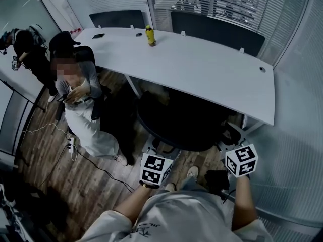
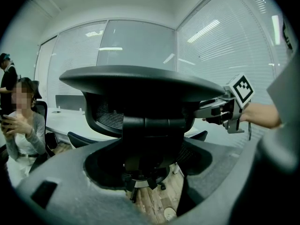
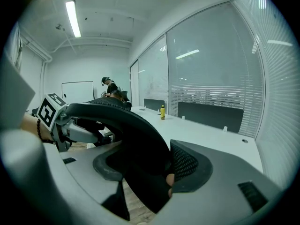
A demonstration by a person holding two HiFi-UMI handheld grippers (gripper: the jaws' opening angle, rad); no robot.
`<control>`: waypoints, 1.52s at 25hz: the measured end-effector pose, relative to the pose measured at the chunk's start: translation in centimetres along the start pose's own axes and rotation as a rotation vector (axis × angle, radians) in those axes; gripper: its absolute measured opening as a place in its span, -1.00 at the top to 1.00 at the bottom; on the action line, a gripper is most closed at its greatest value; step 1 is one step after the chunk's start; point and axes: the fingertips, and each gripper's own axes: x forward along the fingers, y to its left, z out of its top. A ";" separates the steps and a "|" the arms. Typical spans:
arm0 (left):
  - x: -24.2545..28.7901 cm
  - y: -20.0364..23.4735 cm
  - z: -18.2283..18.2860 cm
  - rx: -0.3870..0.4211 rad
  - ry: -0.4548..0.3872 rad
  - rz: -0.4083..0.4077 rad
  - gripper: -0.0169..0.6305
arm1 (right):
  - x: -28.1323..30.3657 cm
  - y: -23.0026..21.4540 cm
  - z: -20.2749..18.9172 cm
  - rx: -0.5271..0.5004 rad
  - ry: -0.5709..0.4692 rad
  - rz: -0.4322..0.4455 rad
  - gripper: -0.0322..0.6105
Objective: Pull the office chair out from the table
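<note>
Black chair [image 1: 181, 125] tucked under the white desk [image 1: 202, 69], grip made.
Left gripper [image 2: 150, 151] and right gripper [image 3: 152, 165]: jaws pinch its back rim, I judge. Next I pull straight back, both sides evenly.

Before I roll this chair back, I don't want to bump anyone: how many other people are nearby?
2. A seated person is just left of the office chair; a standing person is farther left, by another table. More could be outside the views.

Office: long white table [image 1: 202, 69]; glass partitions [image 3: 206, 64]
</note>
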 end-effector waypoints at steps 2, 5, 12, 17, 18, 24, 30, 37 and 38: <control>-0.9 -0.1 -0.2 0.003 0.003 -0.006 -0.05 | -0.5 0.8 0.0 -0.003 0.006 0.002 0.17; -2.0 -0.3 -0.7 0.006 0.001 -0.008 -0.05 | -1.4 1.9 -0.2 -0.008 0.014 -0.002 0.17; -4.5 -0.4 -1.6 0.006 -0.001 -0.015 -0.05 | -2.4 4.4 -0.8 -0.004 0.011 -0.018 0.17; -6.4 -1.0 -2.4 0.016 0.000 -0.028 -0.06 | -3.9 6.1 -1.2 -0.002 0.012 -0.026 0.17; -6.7 -1.0 -2.6 0.019 0.000 -0.032 -0.05 | -4.1 6.5 -1.3 -0.003 0.011 -0.029 0.17; -8.8 -0.6 -3.7 0.019 0.001 -0.042 -0.06 | -4.8 8.9 -1.9 -0.014 0.008 -0.041 0.17; -10.2 -0.7 -4.3 0.020 0.005 -0.047 -0.05 | -5.4 10.3 -2.2 -0.011 0.007 -0.050 0.17; -12.3 -1.0 -5.1 0.027 0.001 -0.060 -0.05 | -6.7 12.3 -2.6 -0.012 0.005 -0.068 0.17; -12.5 -1.1 -5.2 0.028 0.001 -0.060 -0.05 | -6.8 12.5 -2.7 -0.014 0.008 -0.068 0.17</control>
